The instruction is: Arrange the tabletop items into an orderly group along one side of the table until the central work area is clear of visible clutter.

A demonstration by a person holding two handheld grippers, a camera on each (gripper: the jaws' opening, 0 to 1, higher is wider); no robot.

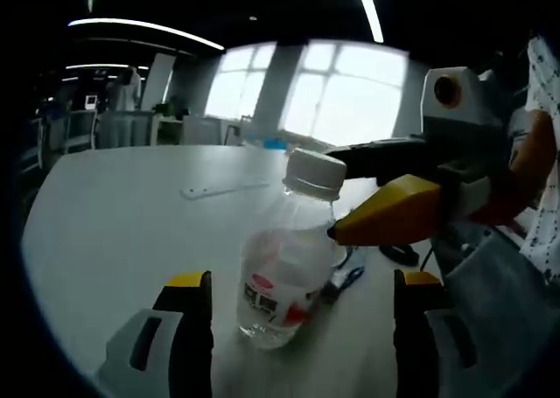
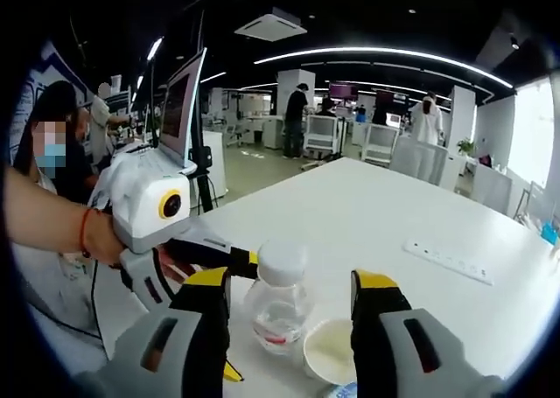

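Two yellow-tipped jaws of the left gripper (image 1: 297, 284) stand spread wide, with the bottle (image 1: 284, 262) upright on the table (image 1: 114, 232) between them, touching neither. Ahead and to the right, the right gripper (image 1: 332, 232) reaches in; its lower jaw tip rests at the bottle's neck below the white cap (image 1: 313, 172). In the right gripper view, the right gripper (image 2: 293, 284) is likewise spread, with the bottle between its jaws and a white bowl (image 2: 331, 350) just beside the bottle, partly cut off. The bottle's red-and-white label carries writing too blurred to read. Farther ahead lies a white power strip (image 2: 448, 260). Dark cables behind the bottle are hard to make out.
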